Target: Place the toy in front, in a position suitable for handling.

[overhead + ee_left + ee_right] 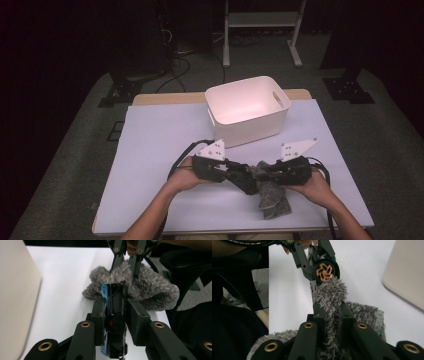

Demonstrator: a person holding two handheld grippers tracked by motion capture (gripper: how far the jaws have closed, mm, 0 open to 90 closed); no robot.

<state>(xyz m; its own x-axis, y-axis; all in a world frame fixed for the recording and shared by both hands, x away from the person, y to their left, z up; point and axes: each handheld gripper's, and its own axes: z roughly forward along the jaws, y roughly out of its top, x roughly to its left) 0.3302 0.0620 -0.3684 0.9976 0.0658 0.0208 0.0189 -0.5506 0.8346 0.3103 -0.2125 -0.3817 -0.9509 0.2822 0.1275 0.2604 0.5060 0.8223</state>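
Left gripper (115,302) clamps a stiff black-and-blue gadget (113,322); right gripper (331,315) pinches the grey fuzzy cloth (329,293). Cloth judged light, limp, non-slip: grip a bunched fold

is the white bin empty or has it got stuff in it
Empty as far as shown: the high view looks down into the white bin and only its bare inner walls and floor appear.

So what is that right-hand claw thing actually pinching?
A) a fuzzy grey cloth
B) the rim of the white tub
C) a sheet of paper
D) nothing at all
A: in the right gripper view, the right gripper has its jaws closed on a fold of the fuzzy grey cloth, well away from the white tub.
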